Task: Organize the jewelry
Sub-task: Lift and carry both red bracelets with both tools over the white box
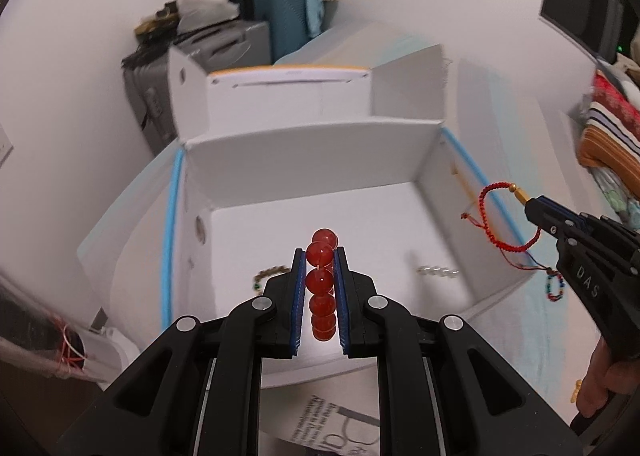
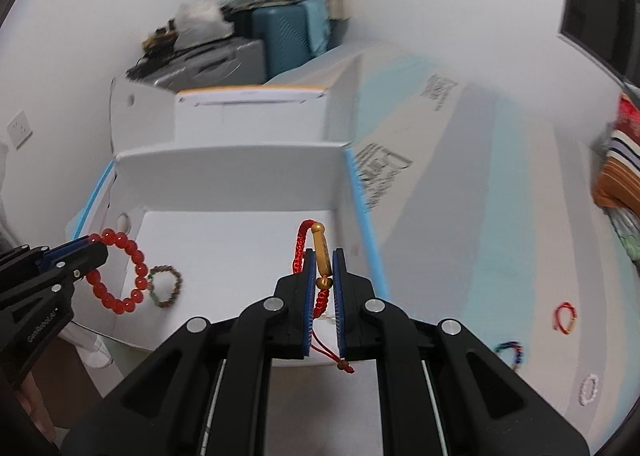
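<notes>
**Both Hand-Held Grippers Loaded Above the Open White Box**

Nearest the left wrist camera, the left hand-held gripper point(image 1: 320, 256) has its blue pads closed on a red bead bracelet point(image 1: 322, 284); the beads stand in a column between the pads. Seen from the right wrist camera, that bracelet point(image 2: 120, 272) hangs as a loop from the gripper's tip point(image 2: 94, 244), above the left side of the white box point(image 2: 224, 184).

Right hand-held gripper point(image 2: 323, 256): pads closed on the gold tube point(image 2: 322, 256) of a red cord bracelet point(image 2: 304, 248). The cord loops up past the left pad, and a knotted tail hangs below the pads. From the left wrist camera the same cord bracelet point(image 1: 496, 216) dangles from the gripper's tip point(image 1: 534, 208) beside the box's right wall.

Box contents: a brown bead bracelet point(image 2: 166, 285) lies on the box floor near its left wall. A pale, blurred bead piece point(image 1: 438, 271) lies near the right wall.

Outside the box, on the pale blue-and-white table point(image 2: 460, 248) to the right: a red and gold bracelet point(image 2: 565, 318), a multicoloured bead bracelet point(image 2: 512, 354) and a white bead bracelet point(image 2: 588, 389), each apart from the others.

A person's hand point(image 1: 600, 384) grips the right gripper's handle.
</notes>
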Motion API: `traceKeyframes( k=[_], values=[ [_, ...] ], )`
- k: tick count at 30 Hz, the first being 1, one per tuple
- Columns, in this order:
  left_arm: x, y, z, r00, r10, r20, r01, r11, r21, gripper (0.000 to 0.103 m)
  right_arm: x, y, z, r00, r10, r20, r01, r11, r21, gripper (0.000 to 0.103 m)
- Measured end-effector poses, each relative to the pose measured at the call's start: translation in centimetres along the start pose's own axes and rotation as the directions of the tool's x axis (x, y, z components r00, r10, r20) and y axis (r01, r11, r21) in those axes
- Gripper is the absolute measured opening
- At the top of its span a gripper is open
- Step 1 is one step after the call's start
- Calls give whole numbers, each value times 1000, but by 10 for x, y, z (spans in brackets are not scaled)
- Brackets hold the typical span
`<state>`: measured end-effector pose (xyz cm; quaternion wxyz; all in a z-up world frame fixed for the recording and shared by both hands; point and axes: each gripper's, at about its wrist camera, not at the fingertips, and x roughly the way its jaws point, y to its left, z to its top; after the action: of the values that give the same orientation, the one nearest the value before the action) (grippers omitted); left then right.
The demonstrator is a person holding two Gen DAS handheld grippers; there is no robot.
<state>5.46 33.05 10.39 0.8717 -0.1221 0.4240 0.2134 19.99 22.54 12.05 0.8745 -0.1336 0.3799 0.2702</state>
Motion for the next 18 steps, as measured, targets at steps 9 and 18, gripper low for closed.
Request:
traceKeyframes(
  k=[9, 18],
  values=[
    [51, 31, 0, 993, 51, -109, -54, 998, -26, 13, 65, 33, -4, 989, -20, -145, 15, 999, -35, 8],
    [78, 37, -10, 985, 62, -161, -67, 997, -31, 13, 97, 37, -15, 975, -14, -224, 8, 1000, -27, 8]
  ],
)
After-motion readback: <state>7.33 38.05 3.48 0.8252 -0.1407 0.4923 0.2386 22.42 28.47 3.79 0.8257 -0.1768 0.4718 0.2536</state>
